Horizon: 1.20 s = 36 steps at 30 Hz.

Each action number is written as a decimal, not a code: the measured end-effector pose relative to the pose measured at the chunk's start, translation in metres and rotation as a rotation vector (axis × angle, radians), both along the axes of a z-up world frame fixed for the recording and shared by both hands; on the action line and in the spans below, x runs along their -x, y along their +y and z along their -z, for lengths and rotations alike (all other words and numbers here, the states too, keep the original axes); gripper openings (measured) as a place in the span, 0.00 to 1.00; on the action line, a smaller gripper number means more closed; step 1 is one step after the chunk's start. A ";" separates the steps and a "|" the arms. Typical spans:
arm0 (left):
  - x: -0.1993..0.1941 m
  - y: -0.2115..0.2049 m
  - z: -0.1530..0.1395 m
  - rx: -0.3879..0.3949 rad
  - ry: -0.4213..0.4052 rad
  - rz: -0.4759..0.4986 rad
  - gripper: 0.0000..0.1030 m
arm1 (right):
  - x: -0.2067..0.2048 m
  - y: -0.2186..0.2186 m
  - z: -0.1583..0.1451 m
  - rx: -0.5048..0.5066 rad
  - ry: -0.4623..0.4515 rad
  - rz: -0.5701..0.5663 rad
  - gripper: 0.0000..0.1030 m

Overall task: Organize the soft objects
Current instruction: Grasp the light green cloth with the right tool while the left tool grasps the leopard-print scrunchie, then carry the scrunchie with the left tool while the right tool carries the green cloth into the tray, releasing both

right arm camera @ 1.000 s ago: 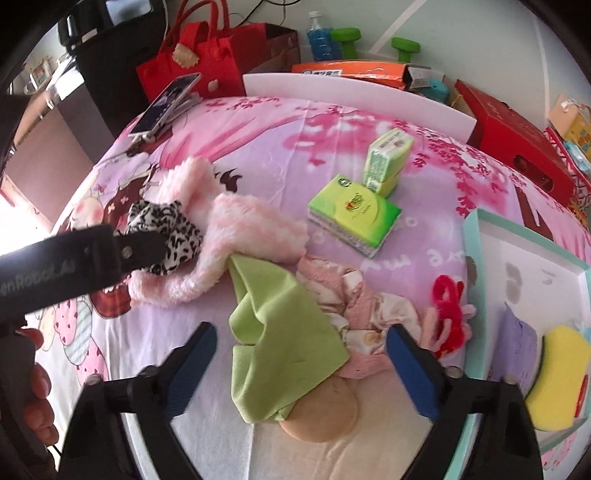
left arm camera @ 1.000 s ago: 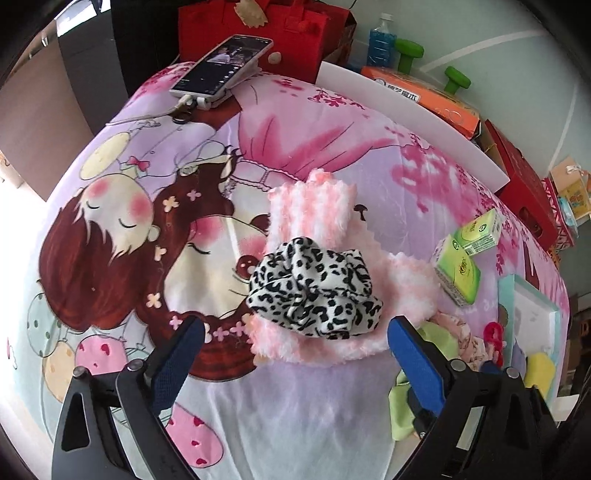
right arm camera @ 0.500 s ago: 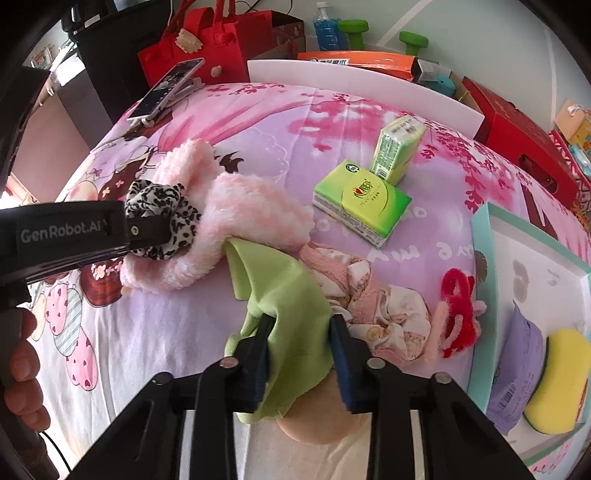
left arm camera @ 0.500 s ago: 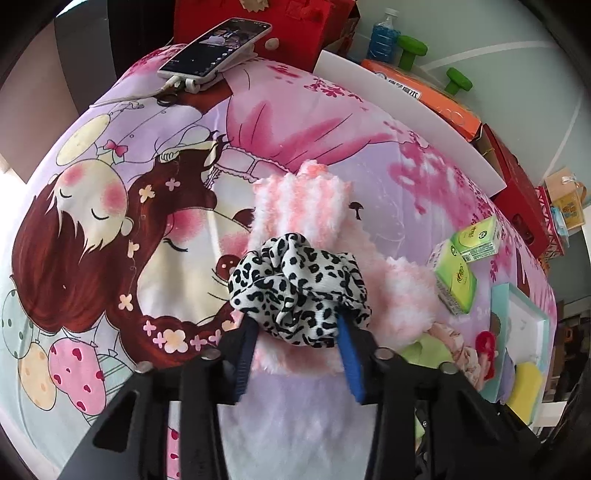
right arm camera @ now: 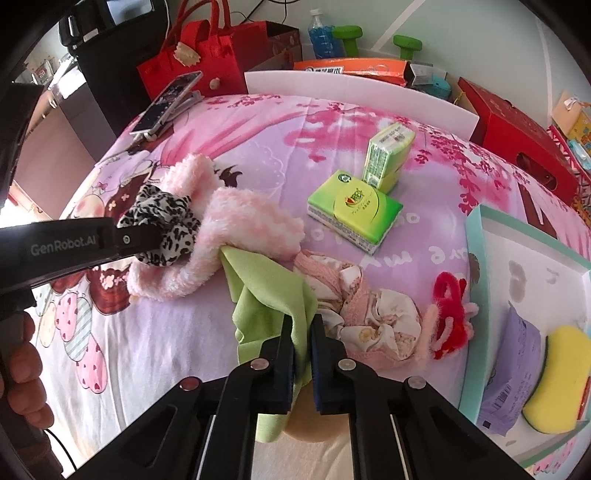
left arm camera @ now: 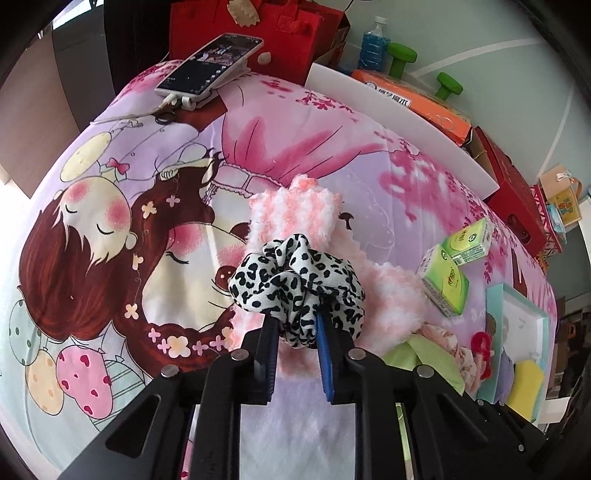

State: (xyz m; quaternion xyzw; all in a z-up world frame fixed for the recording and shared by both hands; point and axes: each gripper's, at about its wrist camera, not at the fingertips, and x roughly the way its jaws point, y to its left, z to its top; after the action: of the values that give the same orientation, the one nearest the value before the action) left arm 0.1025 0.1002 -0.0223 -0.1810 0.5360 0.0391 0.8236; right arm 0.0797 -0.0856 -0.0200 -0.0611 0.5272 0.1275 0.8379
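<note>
A leopard-print scrunchie (left arm camera: 295, 280) lies on a fluffy pink-and-white sock (left arm camera: 295, 210) on the cartoon bedspread. My left gripper (left arm camera: 293, 321) has its jaws closing on the scrunchie's near edge, and the blue pads press into the fabric. The right wrist view shows that same gripper (right arm camera: 147, 240) coming in from the left onto the scrunchie (right arm camera: 162, 214). My right gripper (right arm camera: 302, 325) has its jaws closing tight on a fold of green cloth (right arm camera: 266, 288), which is bunched up between the pads. A crumpled pink floral fabric (right arm camera: 369, 314) lies just to the right of it.
Two green tissue packs (right arm camera: 354, 214) and a red fuzzy item (right arm camera: 448, 310) lie on the bedspread. A teal tray (right arm camera: 476, 258) at the right holds a yellow sponge (right arm camera: 557, 373) and a purple packet. A phone (left arm camera: 212, 64) and red bag (left arm camera: 258, 33) are at the far edge.
Both grippers went from wide open to closed: the left onto the leopard scrunchie, the right onto the green cloth, which now stands bunched up. Neither hand has shifted.
</note>
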 end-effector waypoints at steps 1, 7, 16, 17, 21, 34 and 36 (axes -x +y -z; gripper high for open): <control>0.001 0.000 -0.002 -0.003 -0.005 0.000 0.18 | 0.000 0.000 -0.002 -0.002 -0.005 0.001 0.07; 0.007 -0.001 -0.016 -0.019 -0.041 0.004 0.17 | 0.004 -0.006 -0.017 -0.020 -0.042 0.013 0.07; 0.021 -0.002 -0.052 -0.045 -0.138 0.005 0.17 | 0.010 -0.023 -0.054 -0.051 -0.133 0.049 0.07; 0.021 -0.004 -0.055 -0.050 -0.149 0.005 0.17 | 0.011 -0.026 -0.058 -0.054 -0.143 0.057 0.07; 0.029 -0.008 -0.074 -0.066 -0.206 0.011 0.17 | 0.014 -0.039 -0.074 -0.071 -0.183 0.086 0.07; 0.031 -0.044 -0.097 -0.092 -0.266 0.095 0.17 | 0.010 -0.094 -0.084 -0.076 -0.206 0.211 0.07; 0.030 -0.055 -0.097 -0.094 -0.265 0.119 0.17 | 0.009 -0.107 -0.084 -0.070 -0.207 0.240 0.07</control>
State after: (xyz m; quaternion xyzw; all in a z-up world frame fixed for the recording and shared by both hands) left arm 0.0726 0.0455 0.0743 -0.1139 0.4301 -0.0089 0.8955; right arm 0.0710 -0.1922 0.0640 0.0187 0.4365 0.0378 0.8987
